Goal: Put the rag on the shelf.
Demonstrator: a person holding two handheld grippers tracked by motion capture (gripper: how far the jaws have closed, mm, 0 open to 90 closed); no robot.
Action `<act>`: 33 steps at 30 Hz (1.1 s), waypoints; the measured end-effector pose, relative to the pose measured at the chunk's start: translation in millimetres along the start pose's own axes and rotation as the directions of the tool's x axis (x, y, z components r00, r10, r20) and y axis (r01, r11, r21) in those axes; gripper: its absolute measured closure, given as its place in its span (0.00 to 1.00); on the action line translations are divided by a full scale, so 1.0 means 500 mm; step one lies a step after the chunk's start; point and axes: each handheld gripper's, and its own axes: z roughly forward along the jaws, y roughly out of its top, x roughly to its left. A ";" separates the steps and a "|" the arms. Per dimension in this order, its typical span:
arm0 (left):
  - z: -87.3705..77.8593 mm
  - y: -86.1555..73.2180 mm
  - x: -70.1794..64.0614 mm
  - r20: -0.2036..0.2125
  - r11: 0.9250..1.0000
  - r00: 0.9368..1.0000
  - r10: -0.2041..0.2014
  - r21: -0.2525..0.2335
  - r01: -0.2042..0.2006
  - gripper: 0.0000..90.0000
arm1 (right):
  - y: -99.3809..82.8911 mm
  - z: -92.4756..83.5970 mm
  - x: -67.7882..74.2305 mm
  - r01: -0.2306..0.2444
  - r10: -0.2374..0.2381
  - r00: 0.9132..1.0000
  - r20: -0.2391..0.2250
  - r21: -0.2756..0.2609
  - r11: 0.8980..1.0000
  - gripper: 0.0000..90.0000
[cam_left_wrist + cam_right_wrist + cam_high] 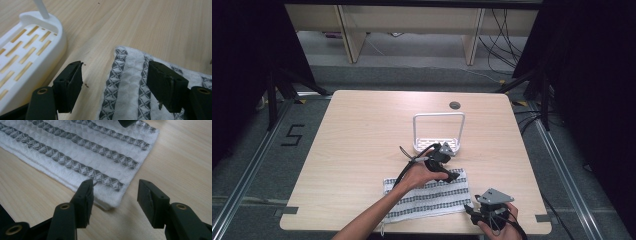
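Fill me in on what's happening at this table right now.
A person holds a gripper in each hand over a folded white towel with grey patterned stripes, lying flat near the front edge of a wooden table. The left gripper is open at the towel's far right corner, beside a white slotted rack with a tall handle. The right gripper is open at the near right corner. Neither has grasped the towel yet.

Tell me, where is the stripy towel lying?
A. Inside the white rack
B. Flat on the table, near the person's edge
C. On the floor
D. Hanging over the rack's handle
B. The towel lies spread flat on the wooden table by the near edge, apart from the white rack behind it, with the left gripper and right gripper both open at its right end.
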 end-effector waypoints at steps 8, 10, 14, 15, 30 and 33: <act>0.019 0.011 -0.007 0.003 1.000 1.000 -0.003 0.001 0.003 0.31 | 0.002 0.009 -0.001 -0.004 0.004 1.000 -0.006 0.018 1.000 0.55; 0.022 0.015 -0.008 0.008 1.000 1.000 0.002 -0.002 -0.002 0.31 | 0.003 0.011 -0.001 -0.003 0.003 1.000 -0.011 0.016 1.000 0.56; 0.033 0.023 -0.010 0.015 0.999 0.999 0.031 0.020 -0.031 0.35 | 0.002 0.015 0.001 0.007 -0.007 1.000 -0.020 0.018 1.000 0.57; 0.033 0.023 -0.010 0.015 0.999 0.999 0.031 0.020 -0.031 0.36 | 0.002 0.015 0.001 0.007 -0.007 1.000 -0.020 0.018 1.000 0.57; 0.050 0.024 -0.023 0.034 0.994 0.994 0.103 0.045 -0.104 0.57 | -0.002 0.014 0.001 -0.040 0.041 0.998 -0.054 0.022 0.999 0.68; 0.049 0.025 -0.028 0.035 0.991 0.992 0.122 0.054 -0.124 0.66 | -0.002 0.014 0.001 -0.041 0.042 0.998 -0.054 0.018 0.999 0.70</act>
